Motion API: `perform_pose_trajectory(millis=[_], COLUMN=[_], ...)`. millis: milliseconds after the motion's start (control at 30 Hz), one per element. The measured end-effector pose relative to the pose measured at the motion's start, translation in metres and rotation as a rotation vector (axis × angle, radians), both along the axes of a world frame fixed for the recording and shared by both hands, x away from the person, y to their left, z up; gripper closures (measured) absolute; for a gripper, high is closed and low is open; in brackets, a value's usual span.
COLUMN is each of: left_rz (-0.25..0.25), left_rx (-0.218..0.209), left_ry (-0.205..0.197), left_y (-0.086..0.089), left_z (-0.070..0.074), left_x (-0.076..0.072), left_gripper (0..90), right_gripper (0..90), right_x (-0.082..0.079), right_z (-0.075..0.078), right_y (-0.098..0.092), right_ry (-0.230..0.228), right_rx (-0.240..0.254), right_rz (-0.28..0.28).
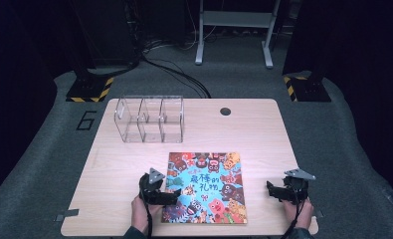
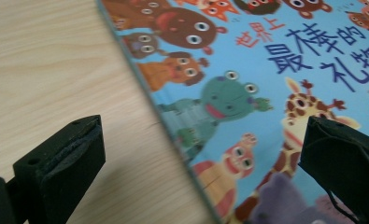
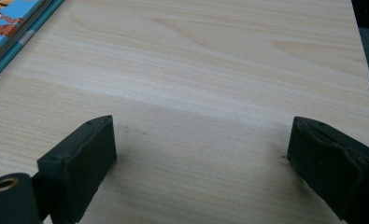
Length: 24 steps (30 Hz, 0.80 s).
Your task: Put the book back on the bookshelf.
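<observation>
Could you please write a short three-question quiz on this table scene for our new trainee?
1. True or false: the left gripper is open, with its jaws straddling the left edge of the picture book.
2. What lies between the open jaws of the right gripper?
A. the book
B. bare table top
C. the clear organizer
3. How many compartments does the clear organizer have, and what is in them?

Key:
1. True: in the left gripper view one jaw is over the wooden table and the other over the cover.
2. B
3. Three, all empty.
</observation>
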<state>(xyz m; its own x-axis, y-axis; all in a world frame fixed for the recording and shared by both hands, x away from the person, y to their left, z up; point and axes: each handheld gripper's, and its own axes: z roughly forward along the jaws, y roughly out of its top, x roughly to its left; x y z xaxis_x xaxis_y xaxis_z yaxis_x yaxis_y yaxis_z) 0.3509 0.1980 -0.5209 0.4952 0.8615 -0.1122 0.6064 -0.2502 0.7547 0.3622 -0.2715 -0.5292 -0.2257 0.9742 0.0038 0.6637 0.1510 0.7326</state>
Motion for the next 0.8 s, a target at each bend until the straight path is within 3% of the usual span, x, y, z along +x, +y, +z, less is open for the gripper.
perform_pose_trajectory(millis=[33,233,333,467,533,633,733,767,800], left_rz=[0.018,0.074,0.067,0.067,0.061,0.049,0.051,0.021,0.021], left_rx=[-0.011,0.026,0.039,0.068,0.081,0.105,0.117,0.144,0.145], left_ry=[-0.002,-0.002,0.015,-0.001,-0.001,-0.003,-0.007,0.003,0.002], left_y=[0.005,0.031,0.036,0.036,0.035,0.034,0.033,0.035,0.035], left_z=[0.0,-0.004,-0.009,-0.01,-0.01,-0.01,-0.011,-0.01,-0.01], left_x=[-0.001,0.004,0.008,0.012,0.013,0.014,0.015,0.016,0.016], left_gripper=[0.1,0.1,0.0,0.2,0.1,0.0,0.4,0.4,0.3], right_gripper=[7.3,7.3,7.4,8.0,12.4,11.9,12.8,12.8,12.9], right_x=[0.0,0.0,0.0,0.002,0.001,0.0,0.002,0.004,0.006], right_z=[0.0,0.0,0.0,0.002,0.005,0.013,0.022,0.025,0.027], right_y=[0.0,0.001,0.0,0.001,0.004,0.014,0.034,0.042,0.048], right_ry=[0.0,0.0,0.0,0.022,0.028,0.032,0.06,0.078,0.095], right_rx=[0.0,0.004,0.0,0.006,0.024,0.058,0.058,0.046,0.047], right_rz=[0.0,-0.005,-0.002,-0.012,0.004,0.031,0.085,0.112,0.134])
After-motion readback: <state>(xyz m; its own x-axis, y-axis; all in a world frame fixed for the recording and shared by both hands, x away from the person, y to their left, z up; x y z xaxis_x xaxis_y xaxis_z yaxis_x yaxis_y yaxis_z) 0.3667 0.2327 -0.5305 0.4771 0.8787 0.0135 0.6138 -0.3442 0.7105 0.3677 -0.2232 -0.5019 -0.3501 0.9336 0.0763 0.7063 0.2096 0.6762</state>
